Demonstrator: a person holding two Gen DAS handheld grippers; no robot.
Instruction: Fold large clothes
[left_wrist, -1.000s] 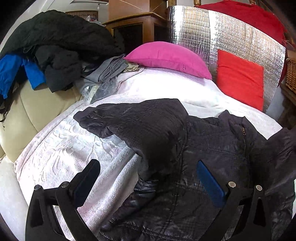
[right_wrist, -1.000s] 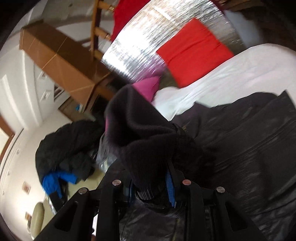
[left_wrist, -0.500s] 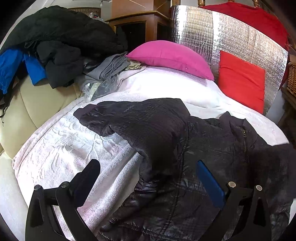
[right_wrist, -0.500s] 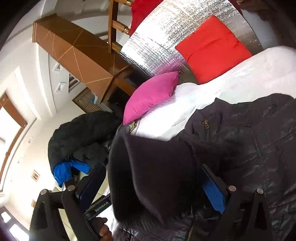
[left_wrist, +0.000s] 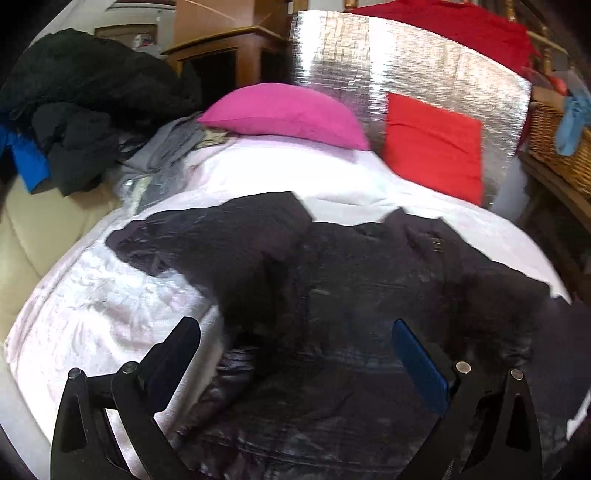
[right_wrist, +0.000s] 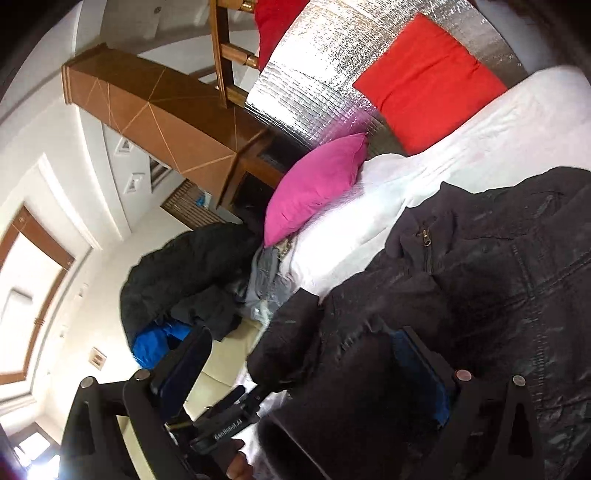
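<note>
Left tongs (left_wrist: 295, 354) and right tongs (right_wrist: 303, 365), both spread apart and gripping nothing, hover over the black jacket (left_wrist: 351, 280) lying on the white bedspread (left_wrist: 110, 295); its slick sleeve at 10 o'clock may slide out of any fold.

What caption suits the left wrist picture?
Open left tongs hover over a black jacket spread on a white bed.

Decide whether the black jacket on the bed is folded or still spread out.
Partly folded: the black jacket lies spread on the bed, with one sleeve laid across its body.
</note>
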